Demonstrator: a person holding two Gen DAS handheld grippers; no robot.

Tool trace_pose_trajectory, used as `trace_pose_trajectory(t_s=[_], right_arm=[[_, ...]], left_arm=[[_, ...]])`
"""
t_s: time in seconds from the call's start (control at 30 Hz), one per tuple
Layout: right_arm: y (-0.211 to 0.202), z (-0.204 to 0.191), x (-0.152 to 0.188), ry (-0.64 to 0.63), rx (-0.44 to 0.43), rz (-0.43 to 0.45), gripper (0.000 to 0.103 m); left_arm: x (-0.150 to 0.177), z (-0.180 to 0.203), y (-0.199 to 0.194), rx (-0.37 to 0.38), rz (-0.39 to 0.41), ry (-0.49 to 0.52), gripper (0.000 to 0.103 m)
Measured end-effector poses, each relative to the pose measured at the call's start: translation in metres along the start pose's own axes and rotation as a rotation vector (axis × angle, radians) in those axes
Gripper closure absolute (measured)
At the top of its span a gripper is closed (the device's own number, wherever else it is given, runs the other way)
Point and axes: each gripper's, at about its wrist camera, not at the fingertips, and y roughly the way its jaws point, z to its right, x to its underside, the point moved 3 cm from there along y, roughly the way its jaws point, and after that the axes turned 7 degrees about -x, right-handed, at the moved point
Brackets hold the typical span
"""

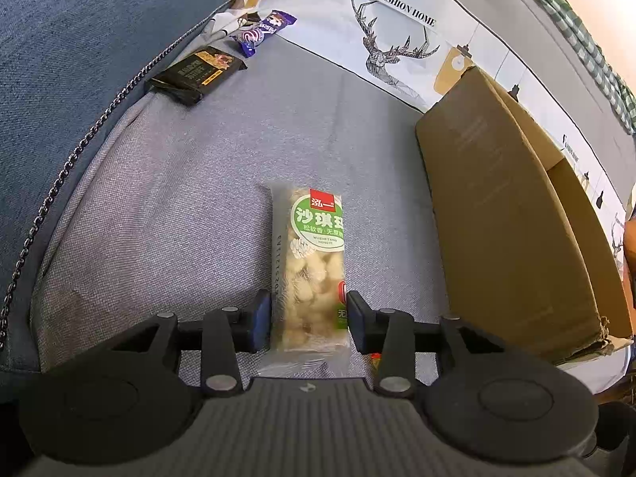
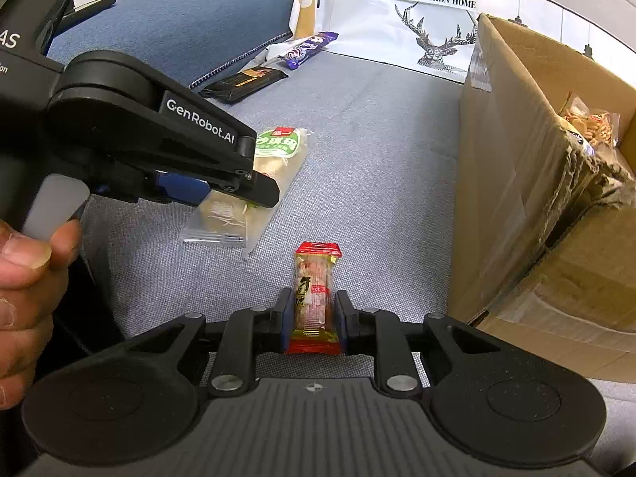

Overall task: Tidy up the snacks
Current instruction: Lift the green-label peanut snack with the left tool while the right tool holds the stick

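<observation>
Flanking the near end of a green-labelled snack pack (image 1: 308, 266), the left tool (image 1: 309, 320) has its two blue-padded fingers (image 1: 260, 318) at the pack's long sides, just touching or nearly so; whether they press it I cannot tell, and the pack lies flat on the grey sofa cushion (image 1: 179, 206), its clear sealed end reaching back under the tool. Ahead and to the right of this tool stands a brown cardboard box (image 1: 501, 230), its flap leaning over the seat. Far ahead to the left, against the blue armrest, lie a black snack packet (image 1: 196, 73) and, beyond it, a purple candy wrapper (image 1: 262, 31). In the right wrist view, the right tool (image 2: 314, 318) is closed to a narrow gap on a small red-ended snack (image 2: 316, 294), which stands out between the fingers, pinched at both sides. Ahead and to the left of it the left tool (image 2: 238, 183) hangs over the green-labelled pack (image 2: 254, 183), with the person's hand (image 2: 24, 286) at its handle. To the right rises the cardboard box (image 2: 516, 167), open at the top, with a clear bag of orange snacks (image 2: 588, 123) inside near its torn corner. Farthest off, the black packet (image 2: 246, 81) and purple wrapper (image 2: 310, 47) lie before a white cloth printed with a deer (image 2: 437, 12).
</observation>
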Motion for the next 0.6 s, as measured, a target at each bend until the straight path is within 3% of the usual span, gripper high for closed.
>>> trace_pose_trajectory(t_s=[0.47, 0.6], right_arm=[[0.0009, -0.0002, -0.0008, -0.003, 0.007, 0.000, 0.080], [-0.0043, 0.0015, -0.0044, 0.009, 0.028, 0.045, 0.081]], left_arm=[[0.0010, 0.0021, -0.0009, 0.001, 0.021, 0.005, 0.048], [0.0009, 0.0027, -0.0022, 0.004, 0.036, 0.004, 0.044]])
